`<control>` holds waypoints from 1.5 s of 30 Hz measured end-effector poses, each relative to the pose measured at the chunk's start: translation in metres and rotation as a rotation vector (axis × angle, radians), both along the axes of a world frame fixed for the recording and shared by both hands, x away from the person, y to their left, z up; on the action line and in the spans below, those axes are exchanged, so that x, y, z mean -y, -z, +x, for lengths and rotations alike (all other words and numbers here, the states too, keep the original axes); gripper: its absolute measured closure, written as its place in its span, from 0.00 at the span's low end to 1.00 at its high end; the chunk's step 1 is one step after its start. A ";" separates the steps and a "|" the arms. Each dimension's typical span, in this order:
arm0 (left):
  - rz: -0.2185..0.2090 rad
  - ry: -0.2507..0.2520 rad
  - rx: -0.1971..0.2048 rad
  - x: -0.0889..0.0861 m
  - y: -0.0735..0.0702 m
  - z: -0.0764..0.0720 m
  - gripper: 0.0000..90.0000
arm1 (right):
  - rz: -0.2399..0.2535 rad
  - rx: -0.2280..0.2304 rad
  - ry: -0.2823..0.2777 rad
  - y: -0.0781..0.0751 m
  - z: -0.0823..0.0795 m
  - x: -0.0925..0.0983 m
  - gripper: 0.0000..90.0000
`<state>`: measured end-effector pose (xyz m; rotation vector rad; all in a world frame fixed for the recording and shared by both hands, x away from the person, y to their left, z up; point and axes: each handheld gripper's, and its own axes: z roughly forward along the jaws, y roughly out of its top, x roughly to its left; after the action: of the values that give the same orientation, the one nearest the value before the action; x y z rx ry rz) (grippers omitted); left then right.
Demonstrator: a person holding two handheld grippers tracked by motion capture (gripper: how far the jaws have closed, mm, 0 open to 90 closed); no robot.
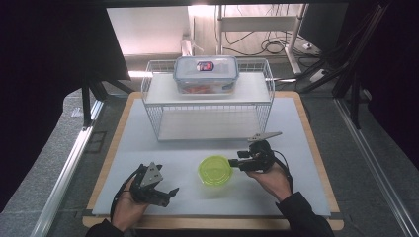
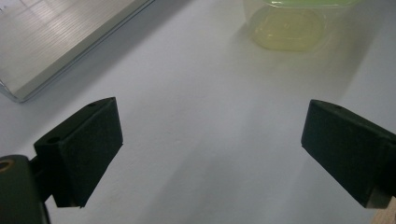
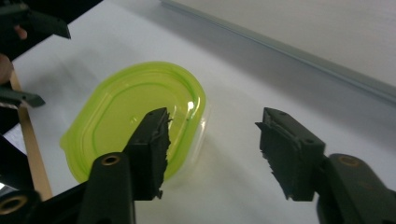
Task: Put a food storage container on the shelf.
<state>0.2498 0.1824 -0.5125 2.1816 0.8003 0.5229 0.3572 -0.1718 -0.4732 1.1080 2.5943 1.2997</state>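
A small clear container with a lime-green lid [image 1: 215, 170] sits on the white mat, between my two grippers. My right gripper [image 1: 236, 159] is just right of it, pointing left. In the right gripper view the right gripper [image 3: 212, 144] stands open with bare mat between its jaws, and its left jaw overlaps the edge of the green lid [image 3: 135, 112]. My left gripper [image 1: 170, 192] rests near the front left, held by a hand. In its own view the left gripper [image 2: 210, 149] is wide open over bare mat, with the container [image 2: 287, 28] ahead at the top.
A white wire rack [image 1: 207, 98] stands at the back of the mat [image 1: 148, 148], with a clear blue-rimmed food box [image 1: 206, 73] on its top shelf. The rack's base plate [image 2: 56, 56] lies ahead left of the left gripper. A wooden board edges the mat.
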 end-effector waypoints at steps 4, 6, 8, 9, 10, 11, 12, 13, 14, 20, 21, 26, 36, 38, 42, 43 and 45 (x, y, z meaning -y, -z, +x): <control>0.005 0.004 0.001 0.001 0.000 0.000 0.06 | 0.015 -0.055 -0.001 0.008 0.005 -0.007 0.57; 0.006 0.007 0.001 0.001 0.000 0.000 0.06 | 0.033 -0.096 0.002 0.013 0.007 -0.009 0.61; 0.007 0.008 0.002 0.001 0.000 0.000 0.06 | 0.049 -0.119 0.000 0.015 0.010 -0.009 0.65; 0.007 0.009 0.002 0.001 0.000 0.000 0.06 | 0.053 -0.135 0.000 0.017 0.011 -0.010 0.67; 0.007 0.009 0.002 0.001 0.000 -0.001 0.06 | 0.055 -0.148 0.003 0.018 0.012 -0.010 0.69; 0.008 0.010 0.003 0.002 0.000 -0.001 0.06 | 0.071 -0.164 0.004 0.019 0.013 -0.010 0.72; 0.009 0.011 0.003 0.002 0.001 -0.001 0.06 | 0.084 -0.184 0.004 0.020 0.014 -0.009 0.74; 0.010 0.012 0.002 0.002 0.001 -0.001 0.06 | 0.093 -0.197 0.002 0.020 0.015 -0.009 0.76; 0.019 0.015 0.003 0.002 0.001 0.000 0.06 | 0.098 -0.207 0.002 0.020 0.016 -0.009 0.79; 0.012 0.015 0.006 0.002 0.000 -0.001 0.06 | 0.175 -0.310 -0.026 0.025 0.020 -0.009 0.89; 0.013 0.015 0.006 0.002 0.001 -0.001 0.06 | 0.177 -0.311 -0.024 0.025 0.020 -0.009 0.89; 0.014 0.015 0.008 0.002 0.001 -0.001 0.06 | 0.230 -0.371 -0.041 0.024 0.022 -0.008 0.91; 0.005 0.009 0.017 0.001 -0.001 -0.001 0.06 | 0.282 -0.364 -0.027 0.015 0.024 -0.002 0.92; -0.007 0.005 0.019 0.000 -0.002 -0.001 0.06 | 0.304 -0.361 -0.027 0.013 0.025 0.000 0.92; -0.012 0.003 0.019 -0.001 -0.002 -0.001 0.06 | 0.342 -0.351 -0.031 0.007 0.026 0.001 0.92; -0.011 0.003 0.019 -0.001 -0.002 -0.001 0.06 | 0.351 -0.344 -0.033 0.005 0.026 0.001 0.92; -0.012 0.006 0.019 0.000 -0.002 -0.001 0.05 | 0.362 -0.336 -0.033 0.002 0.027 0.001 0.92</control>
<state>0.2485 0.1827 -0.5102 2.1648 0.7852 0.5337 0.3839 -0.1732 -0.4751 1.4556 2.6732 1.7844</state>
